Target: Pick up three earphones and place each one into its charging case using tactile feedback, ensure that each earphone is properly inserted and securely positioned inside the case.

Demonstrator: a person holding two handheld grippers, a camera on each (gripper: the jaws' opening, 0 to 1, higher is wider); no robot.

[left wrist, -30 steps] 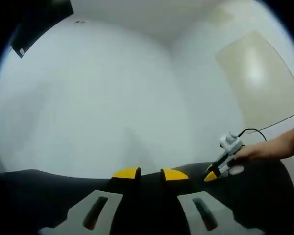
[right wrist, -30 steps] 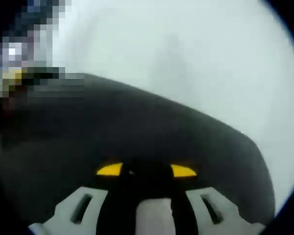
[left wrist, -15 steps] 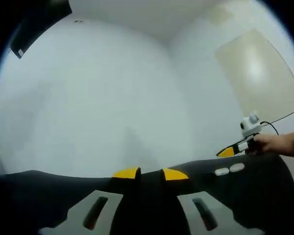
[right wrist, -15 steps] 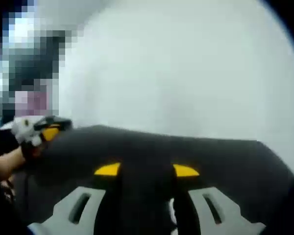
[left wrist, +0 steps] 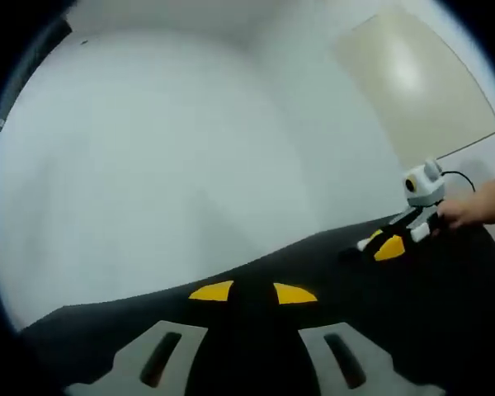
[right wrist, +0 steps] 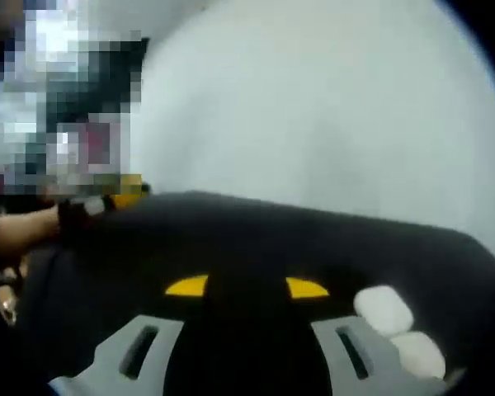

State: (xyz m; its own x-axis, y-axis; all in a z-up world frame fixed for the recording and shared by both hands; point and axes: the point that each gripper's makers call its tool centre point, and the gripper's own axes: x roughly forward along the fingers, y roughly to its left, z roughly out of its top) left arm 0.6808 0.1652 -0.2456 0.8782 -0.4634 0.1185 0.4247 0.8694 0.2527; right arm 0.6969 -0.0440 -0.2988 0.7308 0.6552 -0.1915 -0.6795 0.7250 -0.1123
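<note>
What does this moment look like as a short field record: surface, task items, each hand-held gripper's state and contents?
surface: black mat in front of a white wall
task items: two small white rounded objects, likely earphone cases, lying on the mat beside the right jaw in the right gripper view; too blurred to tell open from closed
left hand-held gripper: jaws apart, nothing between them, low over the mat
right hand-held gripper: jaws apart, nothing between them
person: a hand holds the right hand-held gripper
</note>
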